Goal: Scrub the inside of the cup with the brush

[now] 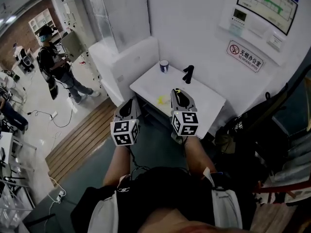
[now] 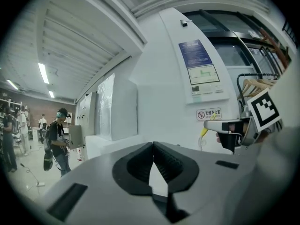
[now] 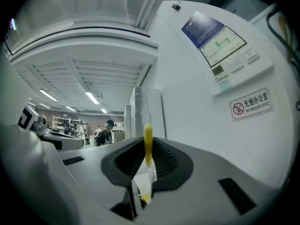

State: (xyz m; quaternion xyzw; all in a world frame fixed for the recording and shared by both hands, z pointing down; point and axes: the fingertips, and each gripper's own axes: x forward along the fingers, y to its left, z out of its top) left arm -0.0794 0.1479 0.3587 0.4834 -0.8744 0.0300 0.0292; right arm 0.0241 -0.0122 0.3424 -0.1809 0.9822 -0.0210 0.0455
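The right gripper (image 1: 181, 95) clamps the thin yellow brush (image 3: 148, 142), likely light and bendy; the left gripper (image 2: 153, 149) is closed, empty. The small cup (image 1: 164, 66) stands well ahead of both, probably light, tippy: brace its wall

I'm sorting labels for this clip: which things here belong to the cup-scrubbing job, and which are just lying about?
For the job: cup; brush, held in the right gripper; table.

Just lying about: black object on the table; no-smoking sign; wall panel; person standing in the background.
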